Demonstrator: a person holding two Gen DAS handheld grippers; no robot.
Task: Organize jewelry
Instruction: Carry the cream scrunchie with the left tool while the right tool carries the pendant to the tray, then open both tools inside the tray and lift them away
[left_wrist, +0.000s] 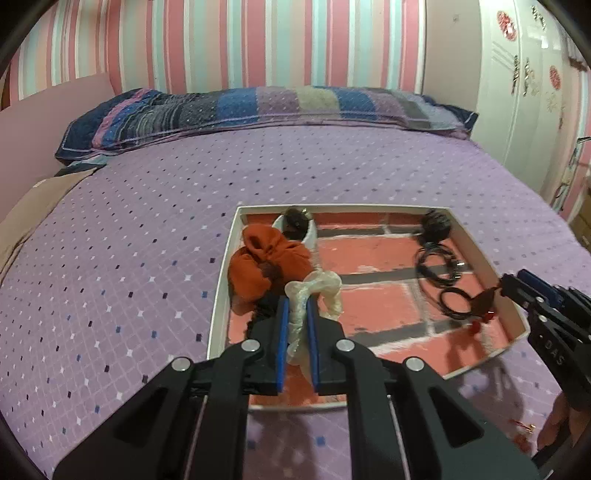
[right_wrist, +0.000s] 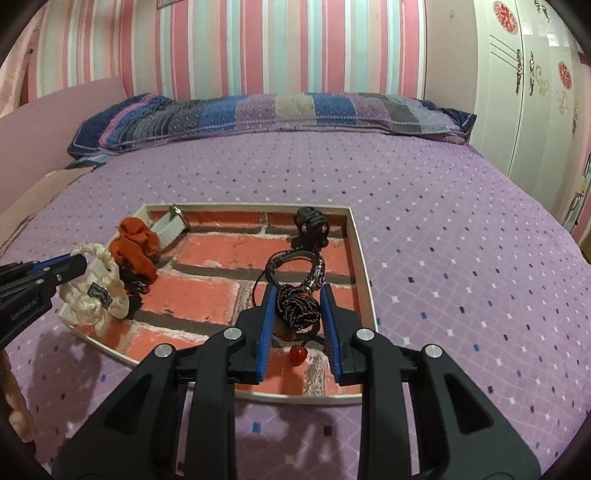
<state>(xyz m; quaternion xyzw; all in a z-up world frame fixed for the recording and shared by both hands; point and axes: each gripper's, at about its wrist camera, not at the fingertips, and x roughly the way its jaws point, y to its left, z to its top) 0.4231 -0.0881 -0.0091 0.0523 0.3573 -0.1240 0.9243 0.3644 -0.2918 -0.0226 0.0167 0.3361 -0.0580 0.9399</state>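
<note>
A shallow white tray (left_wrist: 221, 280) with a red brick-pattern floor is lying on a bed (left_wrist: 129, 221) covered in a purple diamond-print spread, with a striped patchwork pillow (left_wrist: 258, 107) at the far edge, toward twelve o'clock.

The left gripper (left_wrist: 297, 306) is reaching over the tray's near-left part, its jaws nearly shut and pinching a cream satin scrunchie (left_wrist: 314, 291) between the blue pads. In the right wrist view that scrunchie (right_wrist: 96, 291) is sitting at nine o'clock, over the tray's left rim, with the left gripper's tip (right_wrist: 72, 267) on it. Just beyond it, toward eleven o'clock in the left view, an orange scrunchie (left_wrist: 266, 266) is lying bunched in the tray, touching a white band (left_wrist: 312, 232) that is holding a dark item.

The right gripper (right_wrist: 297, 299) is hovering over the tray's near-right part, its jaws partly open and closing on a black-and-white braided knot (right_wrist: 297, 308) of a cord bracelet, with a small red bead (right_wrist: 298, 354) hanging below it. From the left wrist view, this gripper (left_wrist: 498, 290) is coming in at three o'clock, holding dark loops over the tray's right wall. Black cord bracelets (left_wrist: 436, 266) are lying in the tray's right half, and a dark coiled piece (right_wrist: 312, 221) is resting at the far-right corner, near one o'clock.
</note>
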